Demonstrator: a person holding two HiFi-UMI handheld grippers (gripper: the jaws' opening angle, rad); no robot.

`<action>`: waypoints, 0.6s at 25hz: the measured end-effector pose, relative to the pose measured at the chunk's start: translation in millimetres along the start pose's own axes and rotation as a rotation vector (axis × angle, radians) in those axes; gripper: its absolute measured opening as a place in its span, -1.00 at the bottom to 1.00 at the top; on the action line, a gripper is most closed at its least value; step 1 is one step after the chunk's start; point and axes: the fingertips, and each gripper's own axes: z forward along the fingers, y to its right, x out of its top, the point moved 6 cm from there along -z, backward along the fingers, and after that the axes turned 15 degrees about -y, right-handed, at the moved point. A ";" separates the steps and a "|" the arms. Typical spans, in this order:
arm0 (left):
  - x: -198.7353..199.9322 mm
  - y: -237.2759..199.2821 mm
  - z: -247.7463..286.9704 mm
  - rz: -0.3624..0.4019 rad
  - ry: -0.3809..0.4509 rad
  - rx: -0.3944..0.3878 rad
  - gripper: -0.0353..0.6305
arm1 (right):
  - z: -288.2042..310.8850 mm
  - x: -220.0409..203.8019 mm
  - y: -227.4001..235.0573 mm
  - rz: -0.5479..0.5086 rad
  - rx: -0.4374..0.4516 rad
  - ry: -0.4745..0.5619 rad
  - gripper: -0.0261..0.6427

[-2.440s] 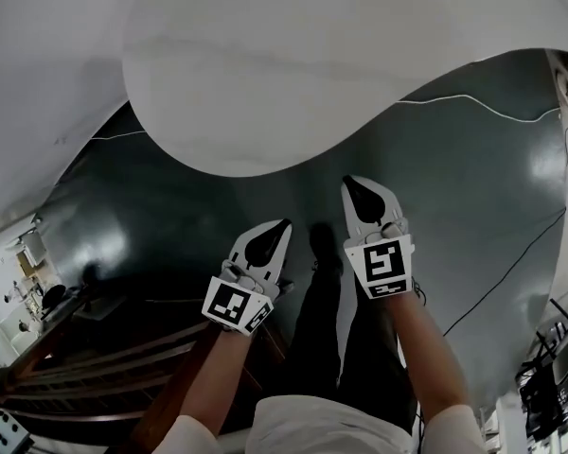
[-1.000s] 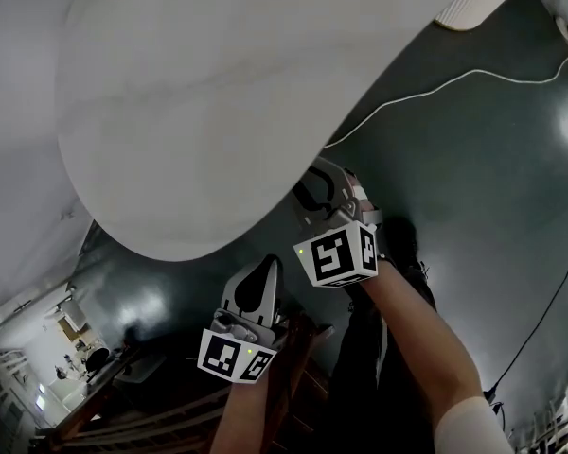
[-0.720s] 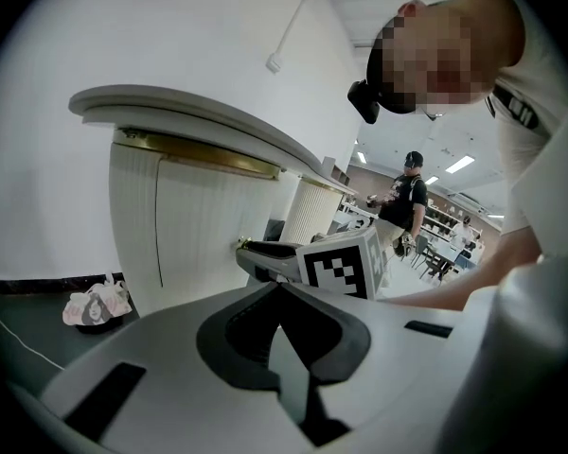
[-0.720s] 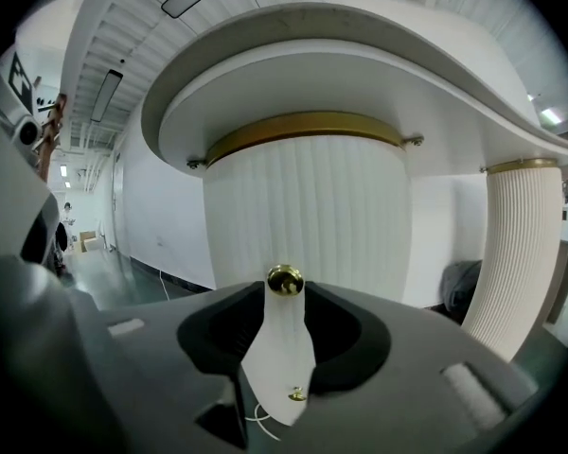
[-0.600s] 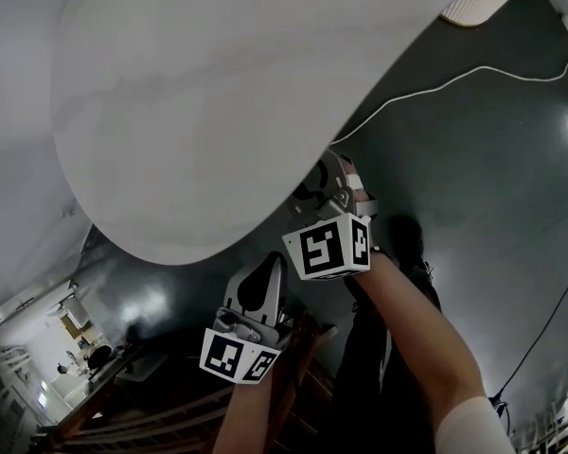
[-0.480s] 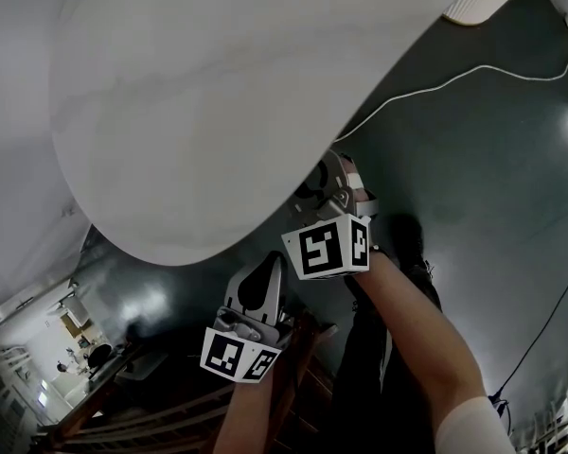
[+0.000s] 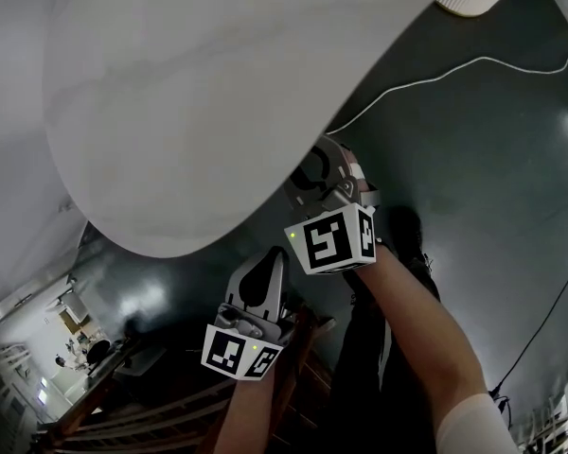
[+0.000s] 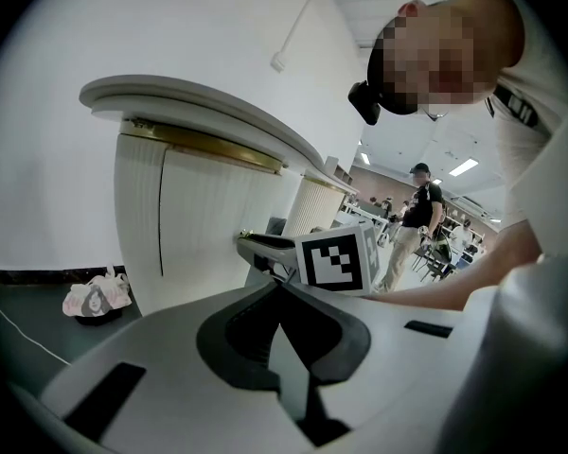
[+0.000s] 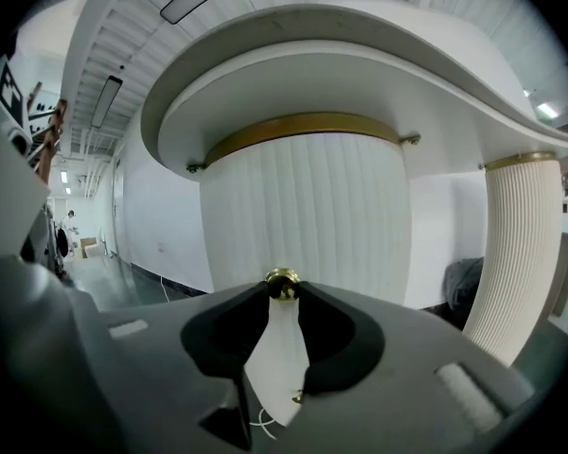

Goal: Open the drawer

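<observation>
A white round table (image 7: 189, 93) carries a fluted white drawer front (image 9: 303, 216) under its top, with a small brass knob (image 9: 283, 285). My right gripper (image 9: 283, 293) reaches under the table's edge (image 7: 306, 178). Its jaws are closing, and the knob sits pinched between the two tips. In the left gripper view, the right gripper (image 8: 251, 243) points at the fluted front. My left gripper (image 7: 269, 265) hangs lower and nearer the person, away from the table. Its jaws (image 8: 282, 291) are shut with nothing between them.
A white cable (image 7: 426, 78) runs over the dark glossy floor. Wooden furniture (image 7: 170, 395) stands at the lower left. A fluted table leg (image 9: 521, 253) rises right of the drawer. A small pink bag (image 8: 95, 296) lies on the floor, and a person (image 8: 417, 220) stands far off.
The right gripper has gone from beside the left one, over the floor, to under the table's edge. In the last second it hardly shifts. The left gripper stays low.
</observation>
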 end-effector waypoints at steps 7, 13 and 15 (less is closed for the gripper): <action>-3.6 3.1 -8.0 -0.004 0.022 -0.002 -0.88 | -24.6 -12.5 -9.9 -0.014 0.014 -0.007 -0.60; -2.1 10.9 -14.7 -0.009 0.033 -0.006 -0.88 | -39.8 -16.8 -14.8 -0.025 0.012 -0.030 -0.60; -5.6 16.0 -17.9 -0.004 0.031 -0.009 -0.88 | -49.1 -22.6 -18.5 -0.025 0.008 -0.039 -0.60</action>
